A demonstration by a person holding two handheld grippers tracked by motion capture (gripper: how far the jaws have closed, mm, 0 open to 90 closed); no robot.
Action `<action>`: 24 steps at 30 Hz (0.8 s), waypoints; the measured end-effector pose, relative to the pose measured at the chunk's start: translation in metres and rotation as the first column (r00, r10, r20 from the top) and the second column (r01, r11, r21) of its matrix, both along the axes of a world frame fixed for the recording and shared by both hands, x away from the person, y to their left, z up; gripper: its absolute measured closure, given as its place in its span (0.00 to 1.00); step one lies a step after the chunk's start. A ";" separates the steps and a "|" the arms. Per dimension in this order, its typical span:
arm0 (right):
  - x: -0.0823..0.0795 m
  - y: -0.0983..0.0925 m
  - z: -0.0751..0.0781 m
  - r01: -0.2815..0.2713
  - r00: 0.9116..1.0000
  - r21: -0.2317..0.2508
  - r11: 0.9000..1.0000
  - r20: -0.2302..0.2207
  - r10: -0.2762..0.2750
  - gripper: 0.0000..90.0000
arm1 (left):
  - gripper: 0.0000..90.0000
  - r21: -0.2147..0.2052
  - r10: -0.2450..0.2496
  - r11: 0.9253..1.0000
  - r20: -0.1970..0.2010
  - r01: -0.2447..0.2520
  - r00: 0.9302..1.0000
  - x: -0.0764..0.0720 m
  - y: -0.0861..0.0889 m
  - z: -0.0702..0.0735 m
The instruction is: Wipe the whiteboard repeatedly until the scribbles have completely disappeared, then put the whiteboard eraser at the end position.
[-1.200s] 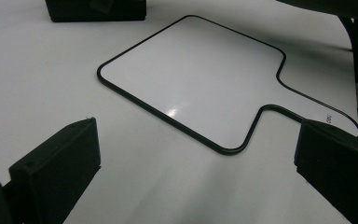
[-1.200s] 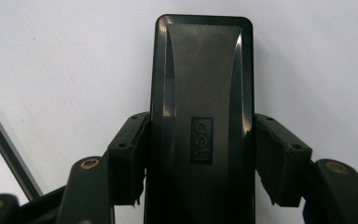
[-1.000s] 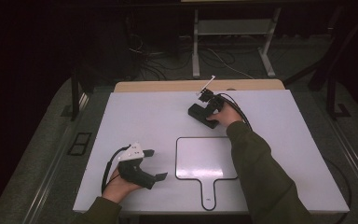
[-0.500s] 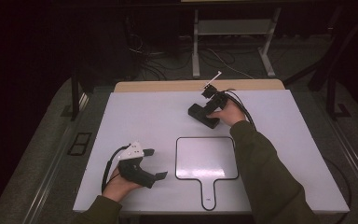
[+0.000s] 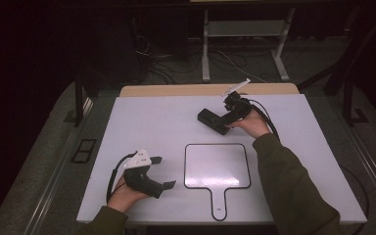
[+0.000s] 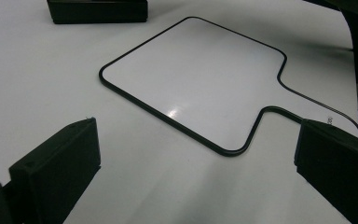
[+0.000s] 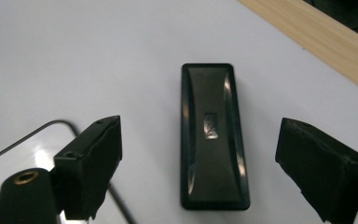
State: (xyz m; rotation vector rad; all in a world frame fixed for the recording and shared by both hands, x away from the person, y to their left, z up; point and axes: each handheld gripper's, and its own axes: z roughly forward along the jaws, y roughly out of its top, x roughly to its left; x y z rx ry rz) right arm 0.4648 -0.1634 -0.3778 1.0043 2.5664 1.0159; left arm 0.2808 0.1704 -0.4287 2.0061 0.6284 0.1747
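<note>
A black block-shaped eraser (image 5: 208, 118) lies flat on the white table (image 5: 152, 122), far right of centre. My right gripper (image 5: 227, 117) hovers just behind it. In the right gripper view the eraser (image 7: 213, 135) lies below and between the right gripper (image 7: 200, 140), whose jaws have just been opening and stand apart from it. A paddle-shaped whiteboard (image 5: 217, 166) with a black rim lies near the front edge. My left gripper (image 5: 164, 172) rests open to the left of it. In the left gripper view the left gripper (image 6: 196, 140) faces the whiteboard (image 6: 200, 79) with the eraser (image 6: 98, 10) beyond.
A wooden strip (image 5: 176, 90) borders the table's far edge. Behind it on the dark floor stand a metal frame (image 5: 245, 44) and loose cables (image 5: 166, 63). A black cable (image 5: 267, 120) trails from the right gripper over the table.
The right hand has drawn up and back to the right from the eraser, which stays where it lay. The left hand has not moved.
</note>
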 end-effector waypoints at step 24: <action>-0.064 -0.046 -0.009 0.001 0.999 0.124 0.992 0.054 -0.007 0.14 | 0.00 -0.011 0.005 1.000 -0.002 -0.005 1.000 -0.001 0.000 0.000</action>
